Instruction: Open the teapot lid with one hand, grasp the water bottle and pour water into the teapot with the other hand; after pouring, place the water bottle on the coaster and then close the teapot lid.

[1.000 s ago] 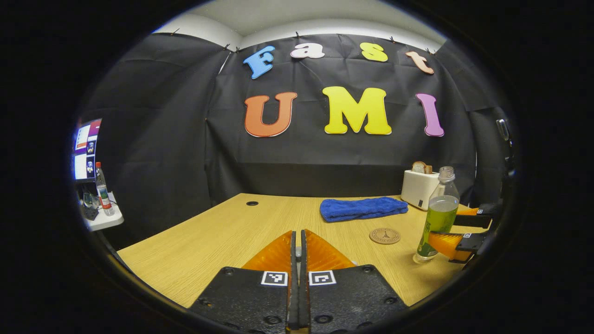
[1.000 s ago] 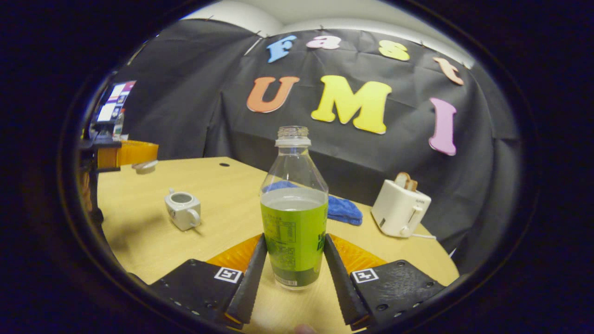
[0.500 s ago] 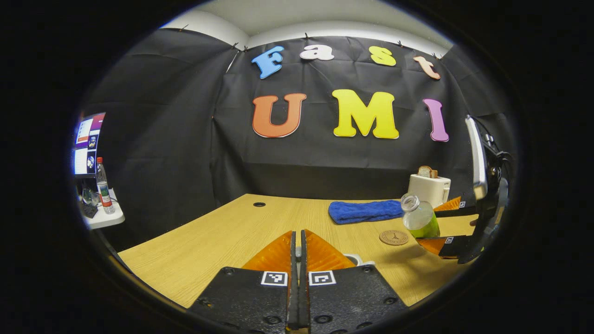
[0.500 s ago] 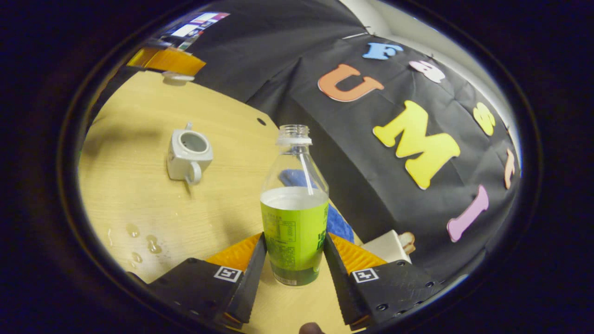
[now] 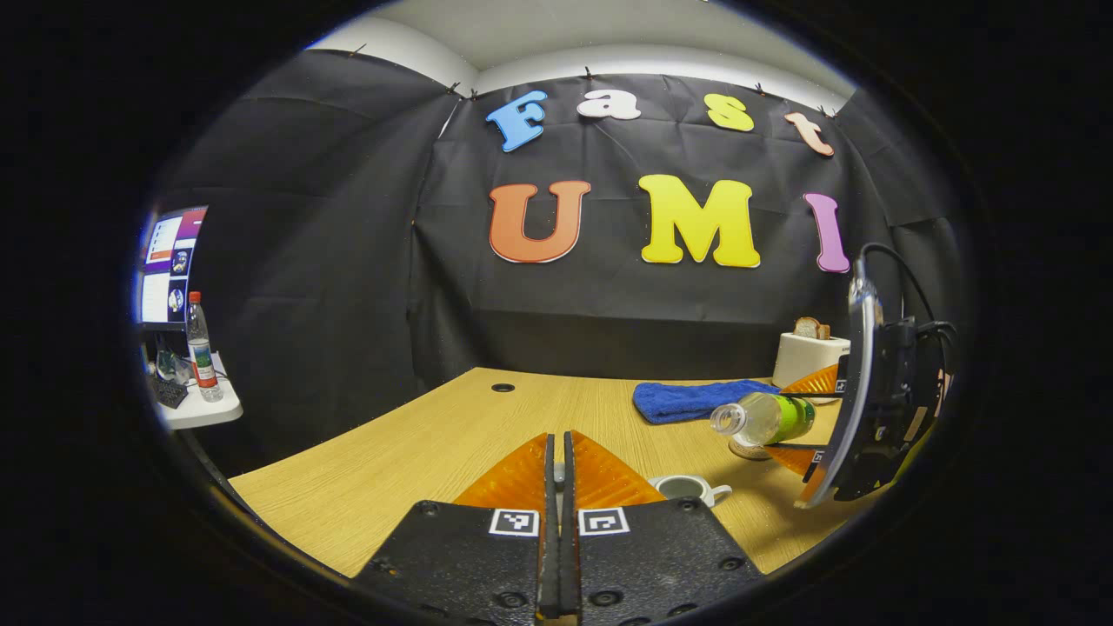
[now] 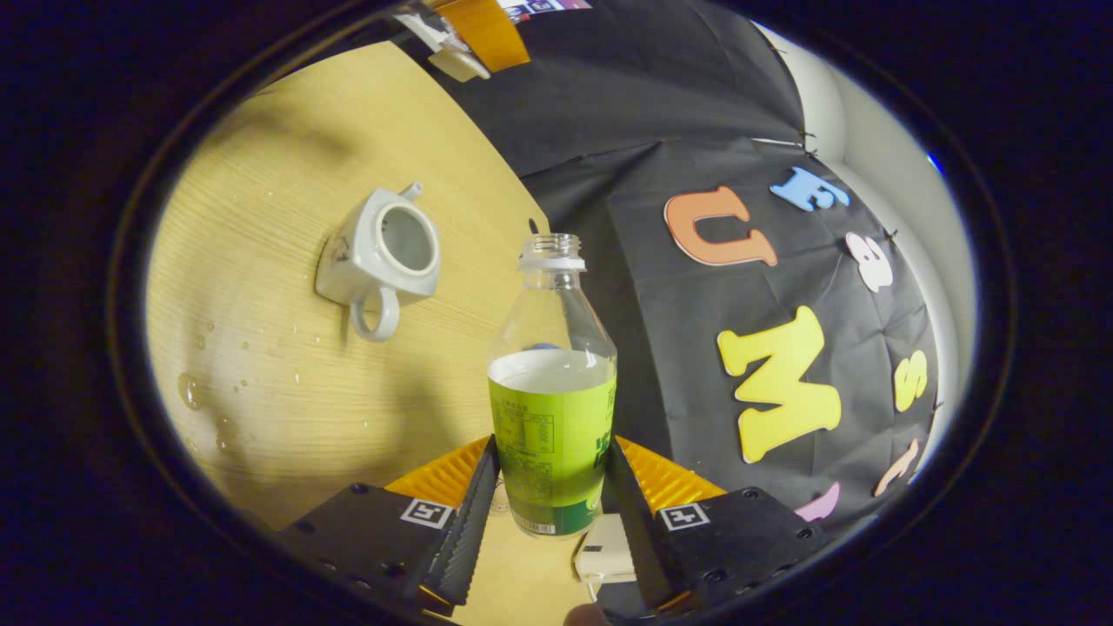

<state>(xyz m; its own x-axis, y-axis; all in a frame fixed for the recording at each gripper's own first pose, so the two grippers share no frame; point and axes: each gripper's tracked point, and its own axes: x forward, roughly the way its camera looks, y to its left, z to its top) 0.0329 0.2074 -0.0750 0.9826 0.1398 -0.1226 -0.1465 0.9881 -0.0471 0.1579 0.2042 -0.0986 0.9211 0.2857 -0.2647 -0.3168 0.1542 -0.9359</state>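
Pouring stage. The right gripper (image 6: 549,487) clamps the green-labelled clear plastic water bottle (image 6: 552,391), tipped toward the open white ceramic teapot (image 6: 383,252) on the wooden table (image 6: 261,156). The left gripper (image 5: 559,469) is closed, apparently pinching the lid. Coaster placement and lid closing remain.

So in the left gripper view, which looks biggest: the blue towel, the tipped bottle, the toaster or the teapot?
1. Blue towel.
2. Water bottle.
3. Toaster and teapot look alike; the toaster is partly hidden and farther off, so I won't rank them.
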